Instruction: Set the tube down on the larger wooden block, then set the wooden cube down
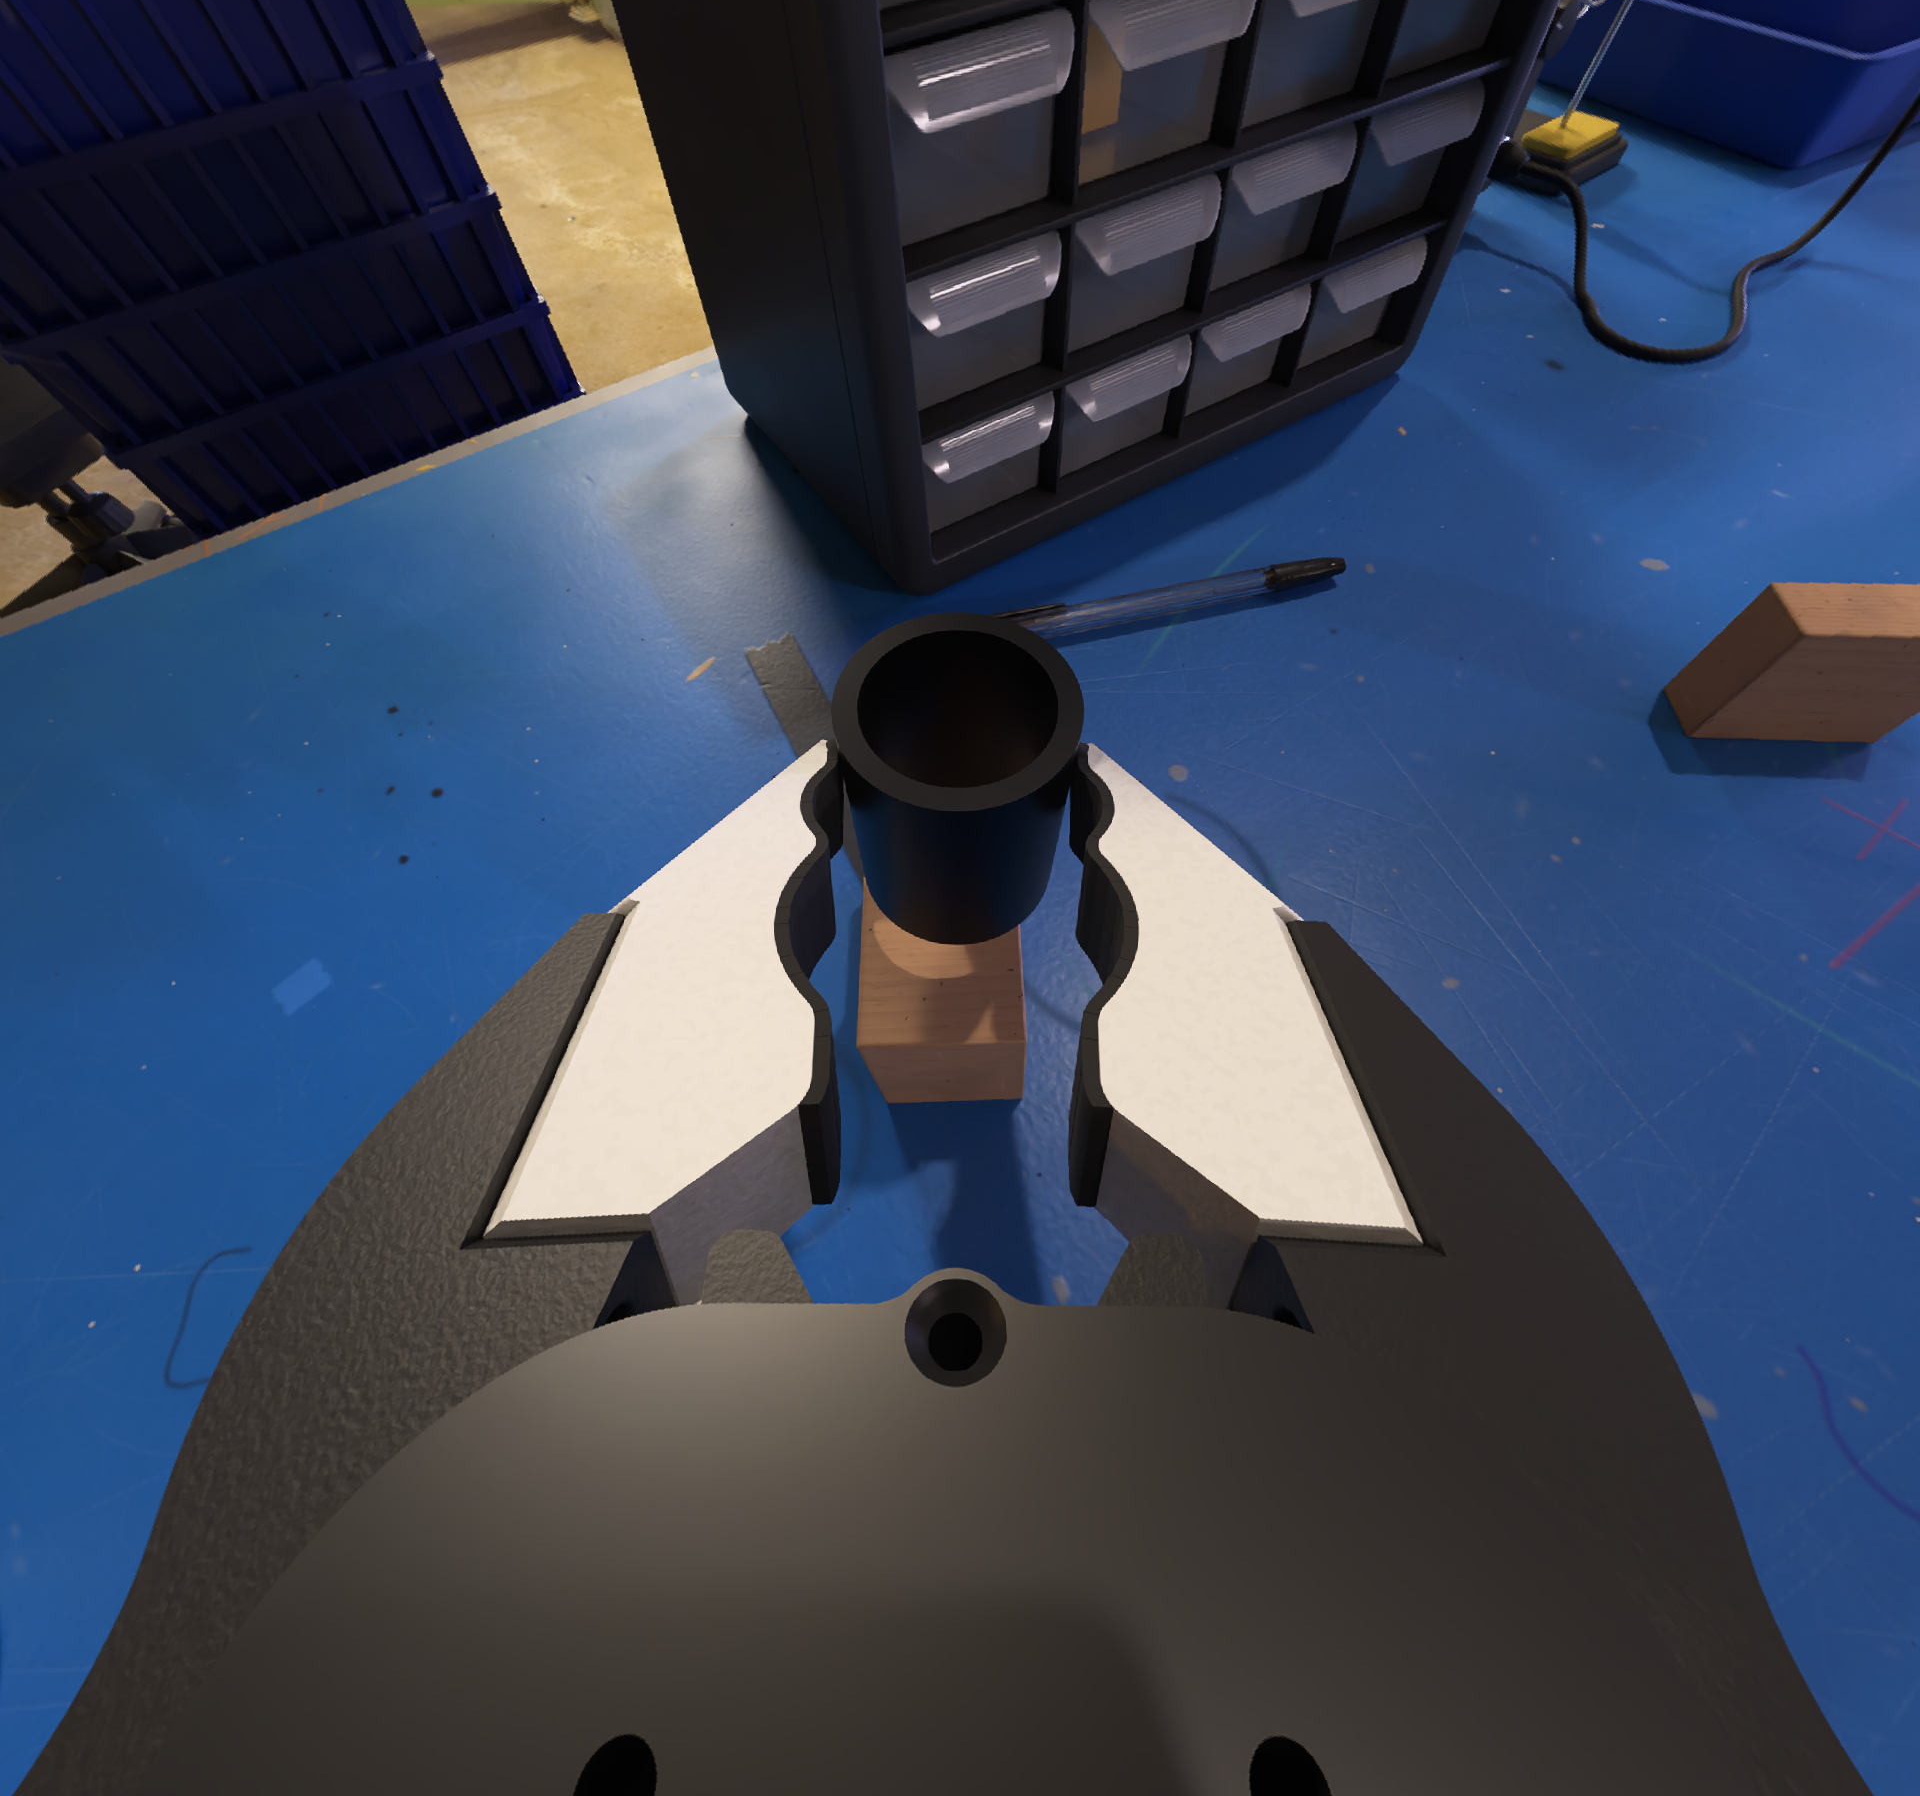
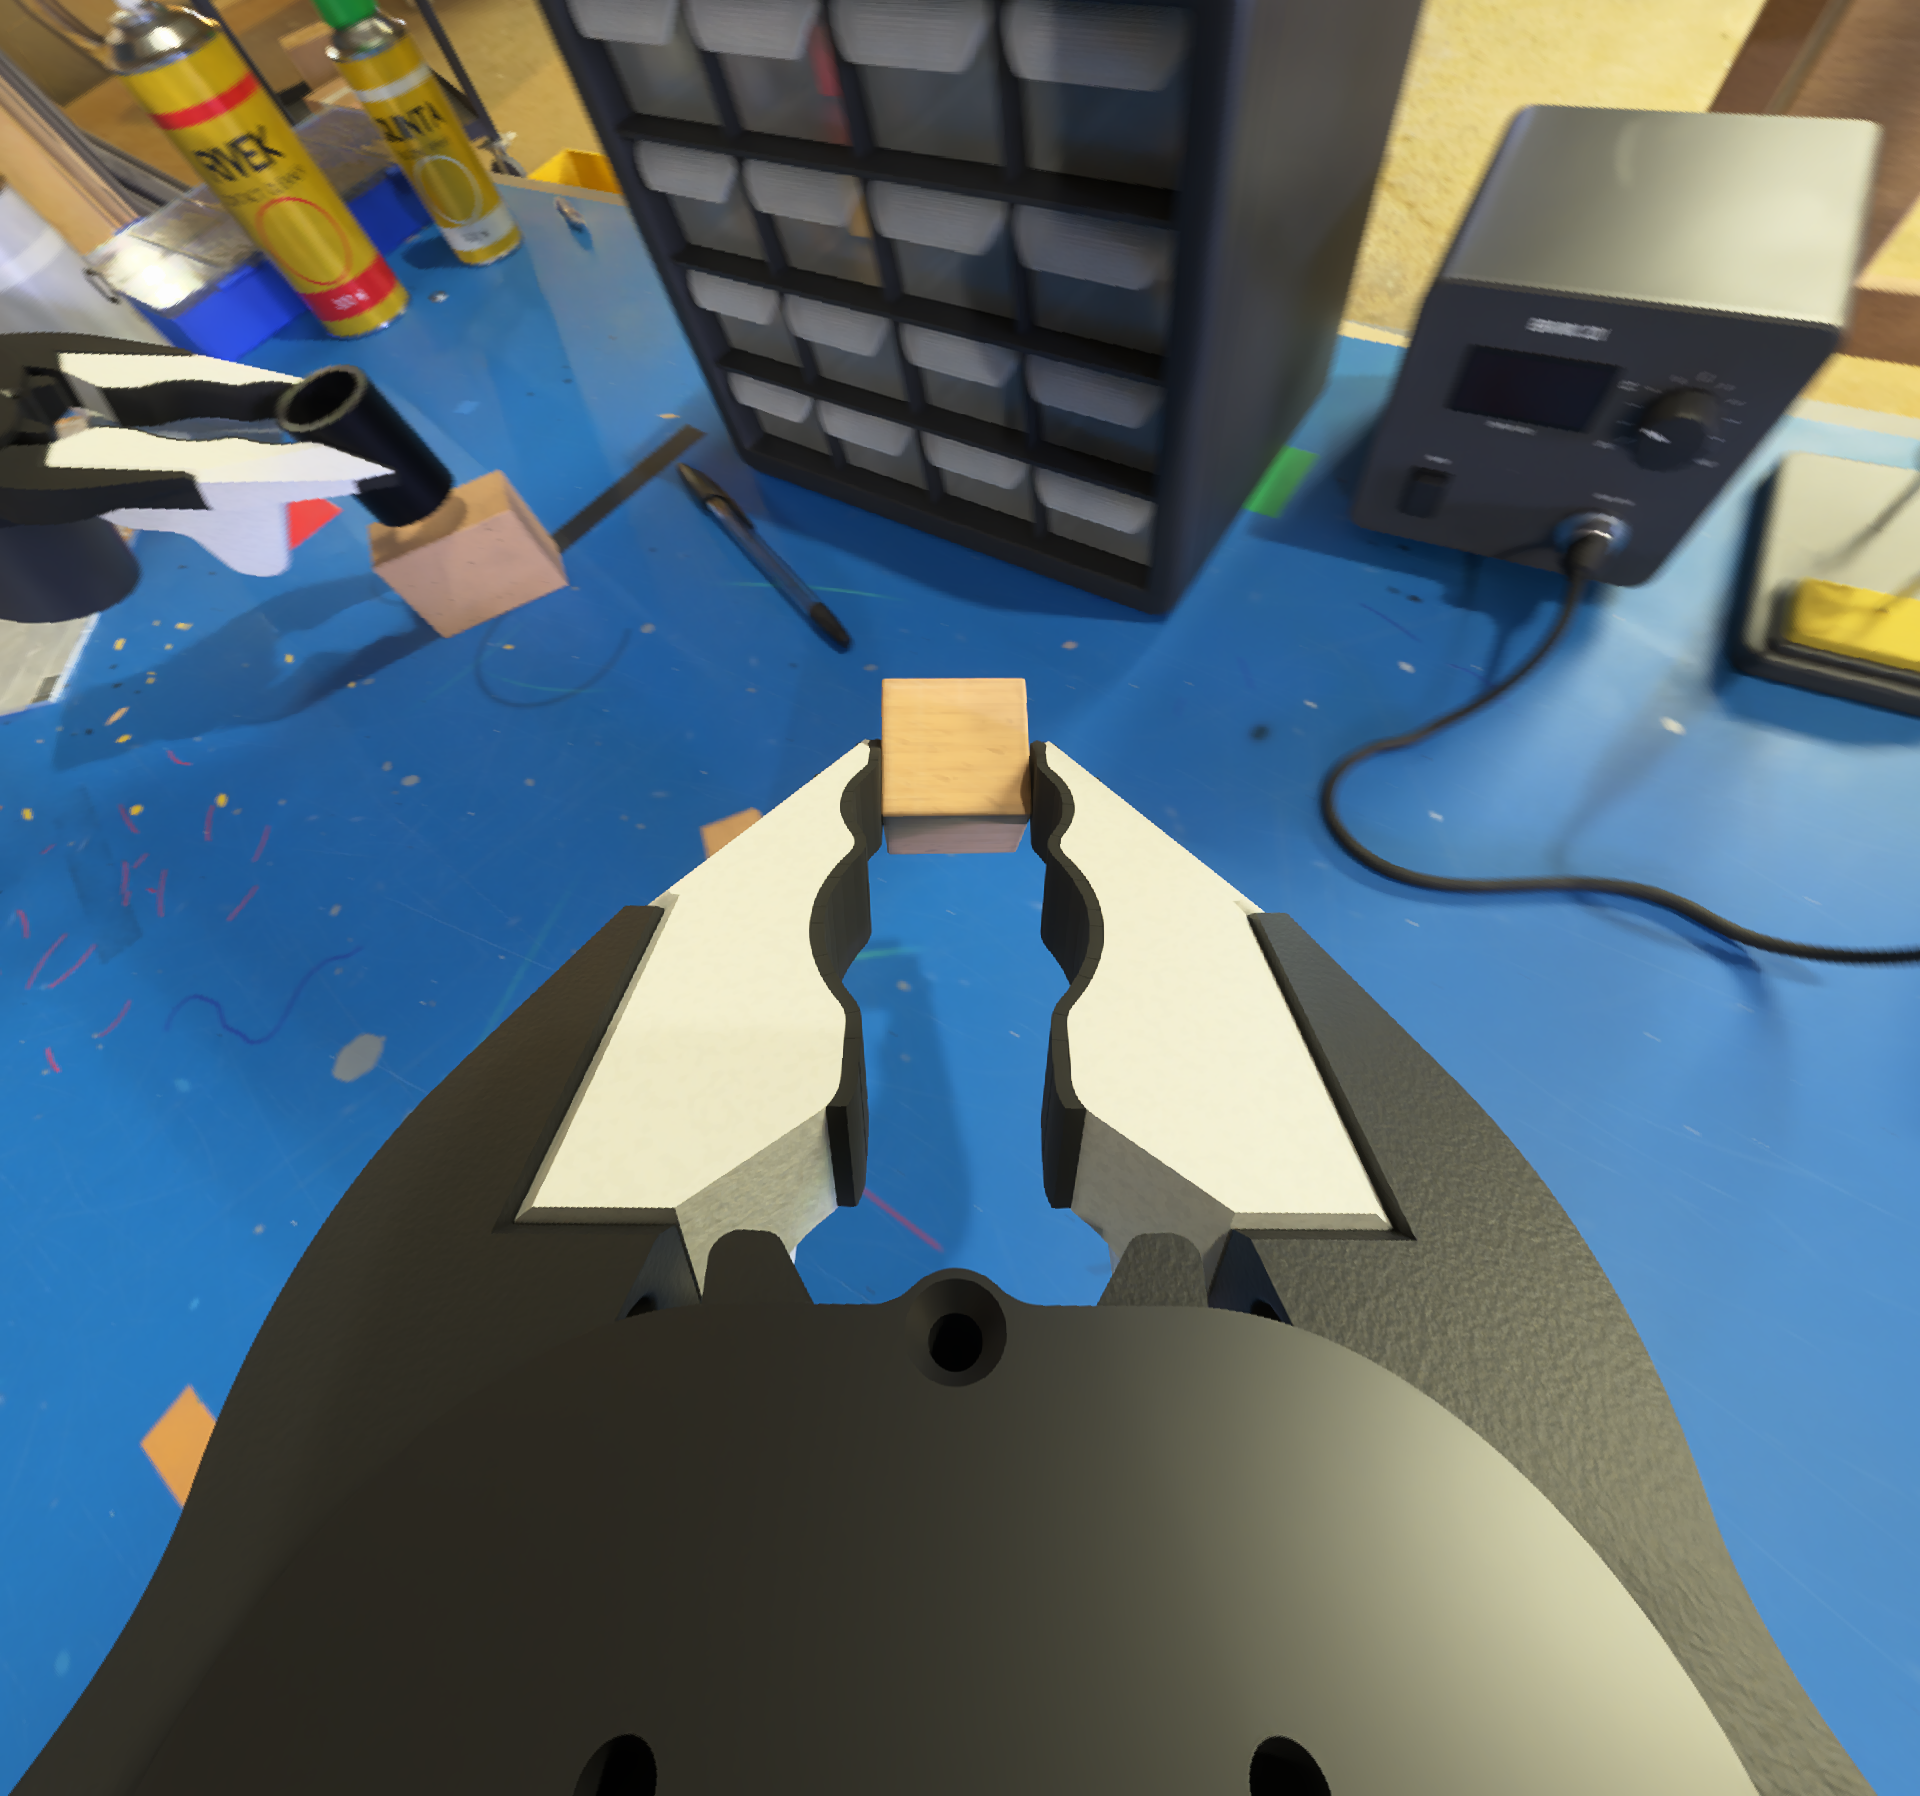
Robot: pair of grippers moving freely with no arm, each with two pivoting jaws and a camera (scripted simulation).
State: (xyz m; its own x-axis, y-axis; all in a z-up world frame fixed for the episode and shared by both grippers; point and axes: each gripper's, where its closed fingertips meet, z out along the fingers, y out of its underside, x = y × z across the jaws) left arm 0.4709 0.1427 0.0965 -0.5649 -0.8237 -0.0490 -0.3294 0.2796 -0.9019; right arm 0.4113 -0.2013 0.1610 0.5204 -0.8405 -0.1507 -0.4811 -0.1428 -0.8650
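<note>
My left gripper (image 1: 956, 759) is shut on a black tube (image 1: 956, 811), which stands nearly upright. The tube's lower end meets the top of a wooden block (image 1: 940, 1029) lying on the blue table between my fingers. In the right wrist view the same left gripper (image 2: 343, 437) holds the tube (image 2: 369, 442) tilted on that block (image 2: 473, 557) at the far left. My right gripper (image 2: 954, 759) is shut on a small wooden cube (image 2: 954, 738) and holds it above the table.
A black drawer cabinet (image 1: 1143, 240) (image 2: 914, 271) stands ahead with a pen (image 1: 1174, 593) (image 2: 764, 551) lying before it. Another wooden block (image 1: 1808, 666) shows at the right edge. A soldering station (image 2: 1621, 364) with its cable (image 2: 1507, 863) is on the right, spray cans (image 2: 270, 177) at back left.
</note>
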